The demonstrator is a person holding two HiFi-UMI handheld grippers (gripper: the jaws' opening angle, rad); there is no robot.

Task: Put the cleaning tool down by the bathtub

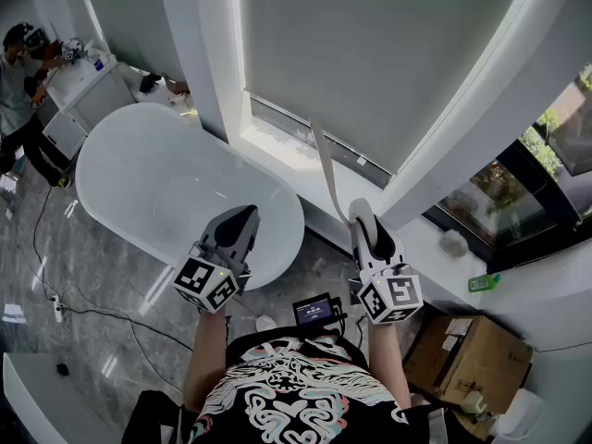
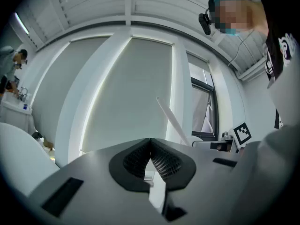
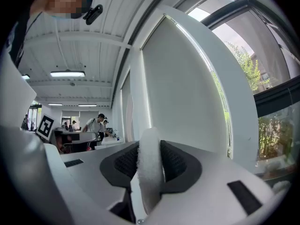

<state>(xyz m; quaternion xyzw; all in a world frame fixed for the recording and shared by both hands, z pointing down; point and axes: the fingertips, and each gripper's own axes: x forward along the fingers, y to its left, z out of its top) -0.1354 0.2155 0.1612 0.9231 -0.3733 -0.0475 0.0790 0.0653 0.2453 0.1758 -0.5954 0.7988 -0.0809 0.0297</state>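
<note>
Only the head view showed the bathtub (image 1: 157,183), lying to the left under the left gripper (image 1: 248,213). That gripper's own view showed its jaws closed together with nothing between them. The right gripper view showed the right gripper (image 3: 150,146) with its jaws clamped on the white fuzzy end of the cleaning tool (image 3: 149,172). From above, the tool's thin strip ran up and slightly left toward the blind (image 1: 370,54), over the window sill (image 1: 277,146). Bare floor (image 1: 111,276) lay open beside the tub's near rim.

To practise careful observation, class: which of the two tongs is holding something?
The right tongs: their jaws clamp the white cleaning tool, while the left tongs are shut and empty.
</note>
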